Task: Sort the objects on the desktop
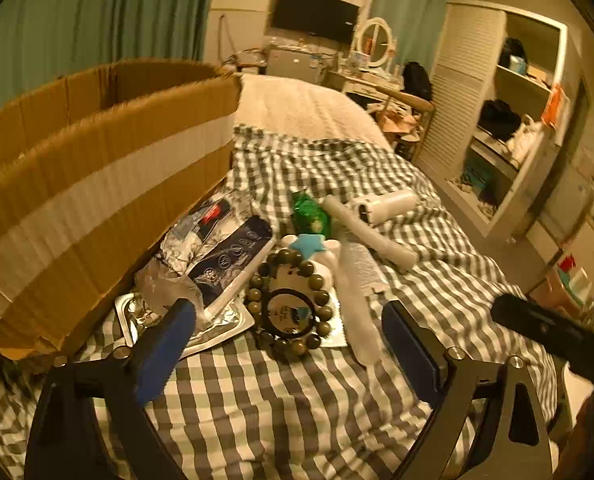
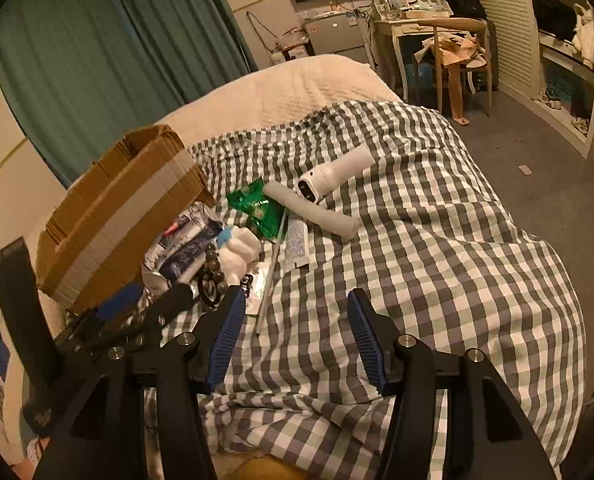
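Here, on a bed spread with a grey-and-white checked cover [image 2: 437, 240], a small heap of odds and ends lies beside an open cardboard box [image 1: 97, 184] banded with pale tape. The left hand-held gripper [image 1: 289, 344] hangs low over the heap with its blue-padded fingers spread wide and nothing between them; directly ahead of it lies a bracelet of dark round beads [image 1: 293, 304], ringed around a black hair tie [image 1: 289, 314] on a flat packet. Just behind the beads sits a white plush toy with a blue star [image 1: 307, 246] on it, and to the left of that a dark printed packet [image 1: 233, 264] resting on silver foil wrappers against the box wall. Farther back are a green snack bag [image 1: 311, 216], a pale grey tube [image 1: 373, 232] lying slantwise, and a white cylindrical device [image 1: 389, 204] touching the tube's far end.

The right hand-held gripper [image 2: 295, 320] is also wide open and empty, poised above bare checked cover just right of the heap, with the left tool's black frame visible at its side. A white tube of cream [image 2: 297, 244] lies flat near the green bag.
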Tool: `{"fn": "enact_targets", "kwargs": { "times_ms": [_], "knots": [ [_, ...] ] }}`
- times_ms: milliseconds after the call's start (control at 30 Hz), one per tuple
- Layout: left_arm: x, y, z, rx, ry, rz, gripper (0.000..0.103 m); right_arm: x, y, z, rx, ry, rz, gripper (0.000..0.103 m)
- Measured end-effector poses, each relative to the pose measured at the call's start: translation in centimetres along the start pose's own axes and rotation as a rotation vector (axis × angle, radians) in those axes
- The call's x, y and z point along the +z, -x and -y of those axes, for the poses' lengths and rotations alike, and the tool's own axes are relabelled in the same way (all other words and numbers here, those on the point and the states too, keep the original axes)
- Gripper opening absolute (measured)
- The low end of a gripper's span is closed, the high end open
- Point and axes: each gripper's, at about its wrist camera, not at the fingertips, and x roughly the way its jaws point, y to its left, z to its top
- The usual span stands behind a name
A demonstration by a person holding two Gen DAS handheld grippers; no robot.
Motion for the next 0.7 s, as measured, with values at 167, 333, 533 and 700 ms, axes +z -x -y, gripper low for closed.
{"fn": "enact_targets", "kwargs": {
  "times_ms": [167,333,533,700],
  "knots": [
    [-0.5,-2.3,0.0,0.107,-0.048,-0.01,0.092,-0.4,-1.2,0.5,0.015,-0.018,-0.023,0.053],
    [-0.9,-4.5,-0.1,0.126,-0.05,-0.044,0.086,-0.5,-1.3,0.8,0.017,-0.03,-0.025,0.055],
    [-1.0,-6.8,0.4,0.087,-0.077,-0.091,0.04,-0.8,-1.3,1.0,0.014,-0.042,-0.031,0.056],
    [-1.1,-6.9,-0.6,0.065,-0.02,-0.117,0.013,-0.9,-1.5,0.6,0.009,-0.031,-0.038,0.057]
  ]
}}
